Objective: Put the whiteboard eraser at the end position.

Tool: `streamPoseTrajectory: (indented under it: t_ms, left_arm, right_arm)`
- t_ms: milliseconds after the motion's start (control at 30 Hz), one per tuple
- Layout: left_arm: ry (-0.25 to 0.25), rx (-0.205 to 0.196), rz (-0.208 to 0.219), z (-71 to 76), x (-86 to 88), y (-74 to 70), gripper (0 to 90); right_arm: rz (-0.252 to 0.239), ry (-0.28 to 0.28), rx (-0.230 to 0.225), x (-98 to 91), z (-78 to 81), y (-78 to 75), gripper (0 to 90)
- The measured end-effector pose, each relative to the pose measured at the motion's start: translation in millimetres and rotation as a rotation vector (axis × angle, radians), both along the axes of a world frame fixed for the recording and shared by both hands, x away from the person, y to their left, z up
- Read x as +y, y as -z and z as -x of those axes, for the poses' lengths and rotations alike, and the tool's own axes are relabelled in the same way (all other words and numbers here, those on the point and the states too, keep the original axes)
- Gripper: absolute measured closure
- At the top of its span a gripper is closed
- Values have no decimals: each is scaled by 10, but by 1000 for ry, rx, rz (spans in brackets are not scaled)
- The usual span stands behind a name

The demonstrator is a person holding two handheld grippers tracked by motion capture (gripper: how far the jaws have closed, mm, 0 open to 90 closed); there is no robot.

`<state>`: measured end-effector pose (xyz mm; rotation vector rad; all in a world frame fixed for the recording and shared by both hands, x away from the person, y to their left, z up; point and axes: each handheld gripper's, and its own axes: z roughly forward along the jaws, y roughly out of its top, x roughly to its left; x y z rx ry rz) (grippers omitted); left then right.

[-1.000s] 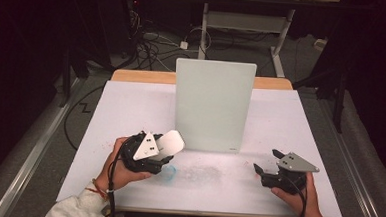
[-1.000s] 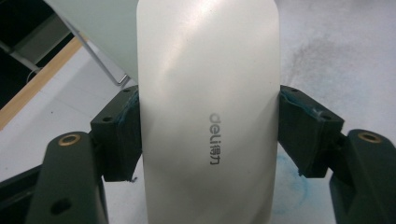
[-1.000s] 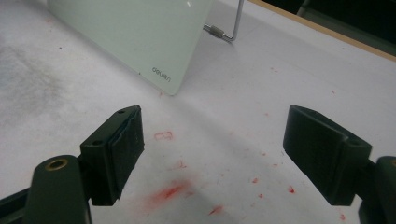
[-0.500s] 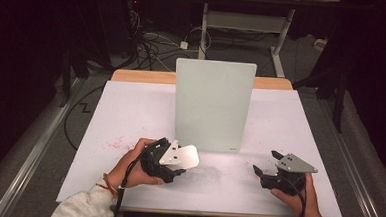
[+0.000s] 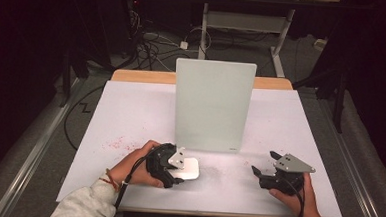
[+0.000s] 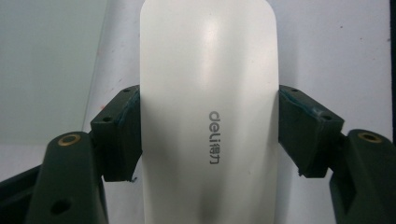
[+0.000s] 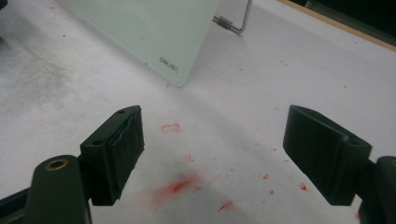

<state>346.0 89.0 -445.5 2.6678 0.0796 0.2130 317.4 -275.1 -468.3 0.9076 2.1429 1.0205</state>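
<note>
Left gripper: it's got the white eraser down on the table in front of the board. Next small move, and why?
Probably lift the white eraser to the upright glass board. The left gripper is shut on the eraser's sides, just in front of the board's base. The right gripper is open and holds nothing, off to the side above red marks.

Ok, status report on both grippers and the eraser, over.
Left gripper shut on white Deli eraser. Right gripper open, empty. Glass board upright beyond, red smudges on table.

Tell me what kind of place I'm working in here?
Probably a lab or recording workspace, not a home: a white-covered table with an upright glass board, cables tangled on the floor behind, and metal desk frames in a dark room.
</note>
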Motion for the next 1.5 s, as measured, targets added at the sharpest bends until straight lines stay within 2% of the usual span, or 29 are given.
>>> streamPoseTrajectory:
  t_ms: [233,333,467,567,700,767,800,1067,1233,1367,1433,1500]
  left_arm:
    - [54,7,-23,-7,-187,66,287]
    - [35,0,13,-1,-213,64,280]
    - [24,4,80,8,-184,14,264]
    - [7,-23,103,41,-156,-21,204]
    - [-28,-54,165,67,-86,-100,204]
    - [-54,-91,201,88,-45,-139,204]
    - [-60,-96,213,92,-30,-152,204]
    - [-179,-244,324,132,112,-260,204]
    - [-250,-316,376,151,242,-331,203]
    - [-299,-376,397,184,356,-347,204]
    - [-322,-407,393,195,397,-340,204]
    - [-333,-406,397,204,447,-328,204]
  right_arm:
    - [-4,5,8,-10,-2,8,210]
    - [1,2,4,-10,-4,11,210]
    - [0,1,4,-5,2,7,210]
    - [-6,2,6,-4,5,4,210]
    - [-3,0,1,-1,6,2,210]
    - [-1,-1,0,2,11,-2,210]
    - [-5,0,2,0,15,-6,210]
    - [-8,3,-7,-2,25,-24,210]
    - [-2,-4,-19,-6,29,-35,210]
    - [-8,-3,-22,-5,38,-48,210]
    - [-8,-4,-27,2,44,-55,210]
    - [-7,-5,-29,9,49,-61,210]
